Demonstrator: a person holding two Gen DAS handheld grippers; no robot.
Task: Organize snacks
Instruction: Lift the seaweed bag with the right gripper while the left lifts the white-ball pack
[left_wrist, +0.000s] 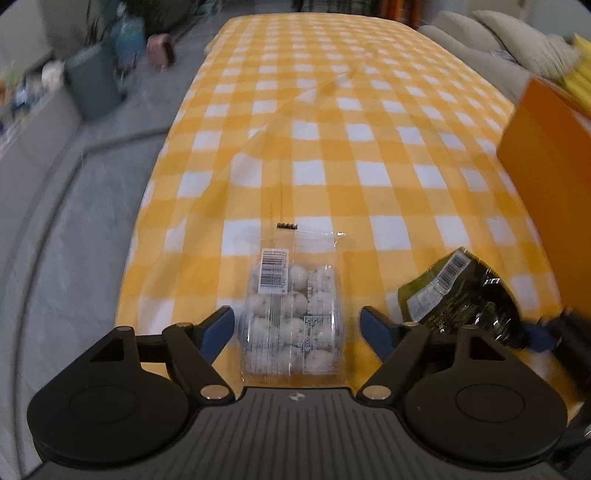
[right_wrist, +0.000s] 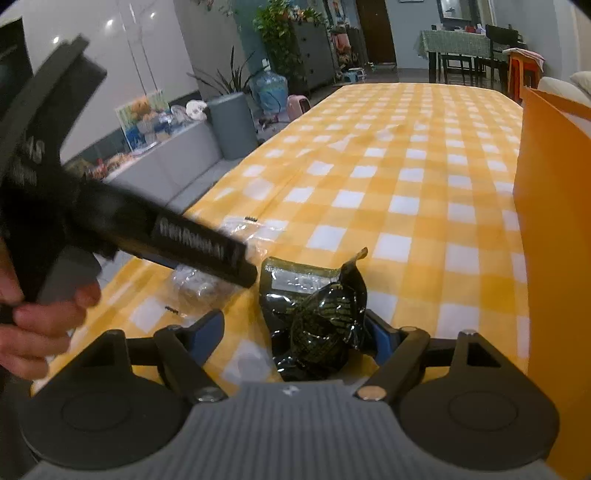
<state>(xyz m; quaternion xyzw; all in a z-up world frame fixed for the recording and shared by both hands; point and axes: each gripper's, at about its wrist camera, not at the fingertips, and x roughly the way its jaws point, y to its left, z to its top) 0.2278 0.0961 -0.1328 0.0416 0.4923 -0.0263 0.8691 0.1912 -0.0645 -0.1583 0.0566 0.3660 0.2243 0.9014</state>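
On counter (left_wrist: 332, 147): left gripper (left_wrist: 297, 326) spread wide, straddling clear snack pack (left_wrist: 291, 314), no contact; right gripper (right_wrist: 295, 332) released around dark snack bag (right_wrist: 317, 325); orange box (right_wrist: 554, 221) at right.

Checked table (left_wrist: 369, 122): clear snack pack (left_wrist: 291, 314), dark packet (left_wrist: 458, 295), orange box (left_wrist: 546, 177).

Grey floor (left_wrist: 92, 206), grey sofa (right_wrist: 184, 158) — potted plants (right_wrist: 280, 40), far dining table (right_wrist: 454, 42)

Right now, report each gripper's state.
Left gripper: open around the clear pack of white round snacks.
Right gripper: open around the crumpled dark green snack bag.
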